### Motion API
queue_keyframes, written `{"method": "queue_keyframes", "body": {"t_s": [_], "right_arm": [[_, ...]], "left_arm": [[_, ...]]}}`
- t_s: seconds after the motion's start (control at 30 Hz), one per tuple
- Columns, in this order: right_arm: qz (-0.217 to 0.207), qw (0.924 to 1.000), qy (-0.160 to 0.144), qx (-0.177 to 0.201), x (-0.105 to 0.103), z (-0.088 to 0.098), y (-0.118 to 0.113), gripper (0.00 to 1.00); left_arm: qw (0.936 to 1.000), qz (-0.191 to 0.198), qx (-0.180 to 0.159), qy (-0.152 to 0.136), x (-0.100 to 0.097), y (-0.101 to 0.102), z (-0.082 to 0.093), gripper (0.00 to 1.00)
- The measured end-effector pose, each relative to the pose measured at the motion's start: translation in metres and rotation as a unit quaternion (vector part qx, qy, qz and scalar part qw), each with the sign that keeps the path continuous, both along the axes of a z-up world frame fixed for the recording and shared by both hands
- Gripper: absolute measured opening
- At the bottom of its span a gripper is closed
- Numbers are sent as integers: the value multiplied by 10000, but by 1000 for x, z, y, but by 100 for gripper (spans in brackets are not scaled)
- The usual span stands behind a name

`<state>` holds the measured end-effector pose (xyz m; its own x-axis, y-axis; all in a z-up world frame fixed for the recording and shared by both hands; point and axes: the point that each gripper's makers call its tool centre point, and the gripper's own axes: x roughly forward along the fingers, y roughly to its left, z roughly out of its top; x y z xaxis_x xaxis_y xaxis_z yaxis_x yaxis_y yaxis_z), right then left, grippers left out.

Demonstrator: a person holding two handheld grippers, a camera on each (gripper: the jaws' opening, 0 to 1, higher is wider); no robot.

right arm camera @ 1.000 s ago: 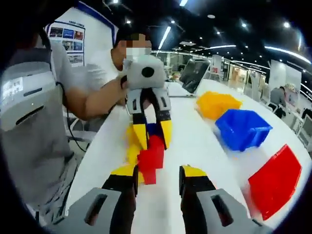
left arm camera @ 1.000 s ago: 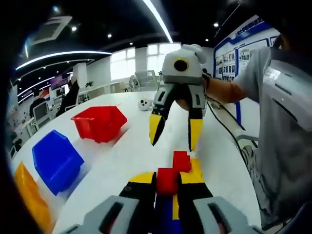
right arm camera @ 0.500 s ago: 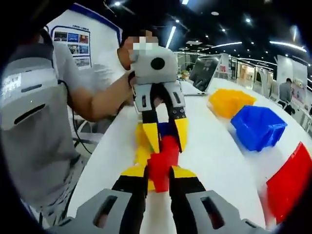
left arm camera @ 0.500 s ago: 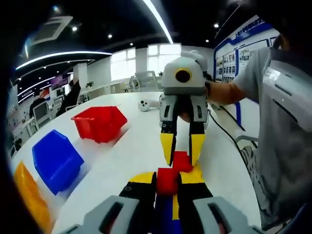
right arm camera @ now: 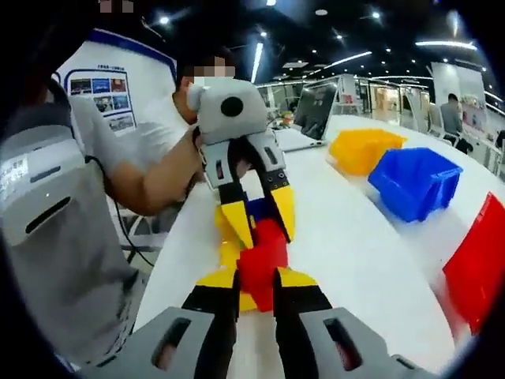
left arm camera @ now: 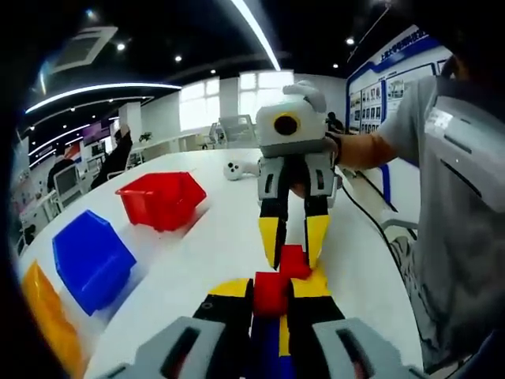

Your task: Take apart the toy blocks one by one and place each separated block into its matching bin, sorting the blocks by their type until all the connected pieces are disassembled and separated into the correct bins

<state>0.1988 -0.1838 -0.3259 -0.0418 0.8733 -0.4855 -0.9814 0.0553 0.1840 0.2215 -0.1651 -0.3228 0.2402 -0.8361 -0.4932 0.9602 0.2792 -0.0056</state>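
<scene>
Left gripper view puts the block cluster (left arm camera: 280, 304) right between my own jaws: red blocks on top, yellow and blue pieces beneath, held just above the white table (left arm camera: 213, 237). My left gripper (left arm camera: 270, 294) is closed on the nearer red block (left arm camera: 271, 292) and the stack under it. The right gripper (left arm camera: 293, 241) reaches in from across, its yellow tips pinched on the farther, upper red block (left arm camera: 294, 260).

Right gripper view shows the same grip from the other side: my right gripper (right arm camera: 254, 278) is shut on the red block (right arm camera: 260, 260), and the left gripper (right arm camera: 256, 217) clamps the cluster just behind it.

Both grips sit very close together, so I judge the main risk is pulling at an angle: the studs could bind, and the piece may pop off suddenly and drop to the table. A second risk is that the wrong joint gives way, so more than one block comes off. The tips could also slip off a smooth face if the hold is shallow.

Off to the side wait the red bin (left arm camera: 162, 197), blue bin (left arm camera: 91, 260) and yellow bin (left arm camera: 47, 316), well apart from the cluster, so any loose block must travel some way.
</scene>
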Motion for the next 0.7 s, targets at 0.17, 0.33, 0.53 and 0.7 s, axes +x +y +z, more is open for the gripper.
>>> {"method": "queue_keyframes", "body": {"t_s": [0.17, 0.33, 0.53, 0.7], "right_arm": [[-977, 9863, 1216, 545, 27, 1, -6, 17], [-1373, 9565, 2323, 1112, 29, -1, -9, 17], [-1522, 9580, 2092, 1235, 44, 4, -19, 18], [-1726, 9615, 1485, 1536, 62, 28, -31, 18]], "left_arm": [[9998, -205, -42, 3, -12, -4, 2, 19], [9999, -147, -20, 4, -11, 1, 1, 19], [9999, -97, -56, 29, -9, 0, 2, 19], [9999, -42, -102, 30, -8, -2, 2, 19]]}}
